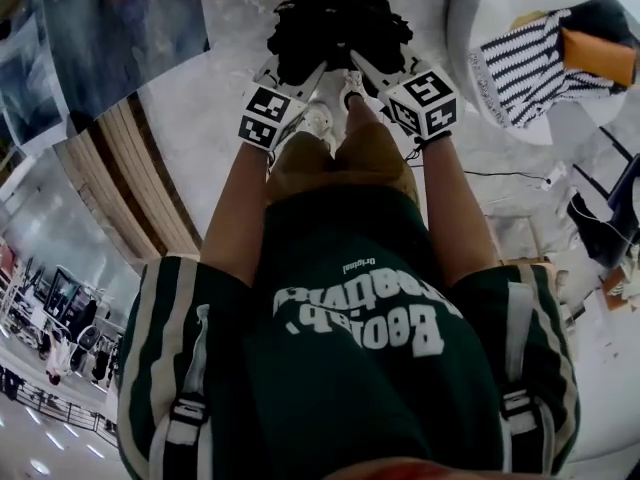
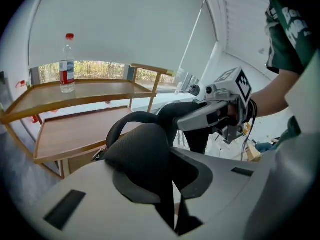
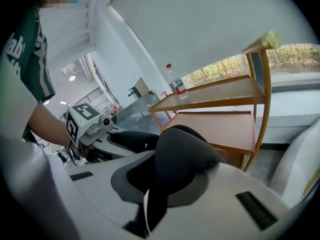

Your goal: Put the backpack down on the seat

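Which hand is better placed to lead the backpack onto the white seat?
Right, probably: the left gripper and right gripper both clamp the backpack, but the white seat lies on the right gripper's side.

Pale grey stone floor [image 1: 200,98] is showing across the upper centre of the head view, with a thin cable [image 1: 500,174] trailing over it at right. Round white table [image 1: 480,8], upper right, is carrying a striped cloth [image 1: 525,68] and an orange item [image 1: 598,56]. In the left gripper view a two-tier wooden shelf [image 2: 90,96] is standing at left under a white blind [image 2: 125,29]. A red-capped water bottle [image 2: 67,64] is standing upright on its top tier. A low window strip [image 2: 100,70] behind is letting in daylight, with greenery showing outside.
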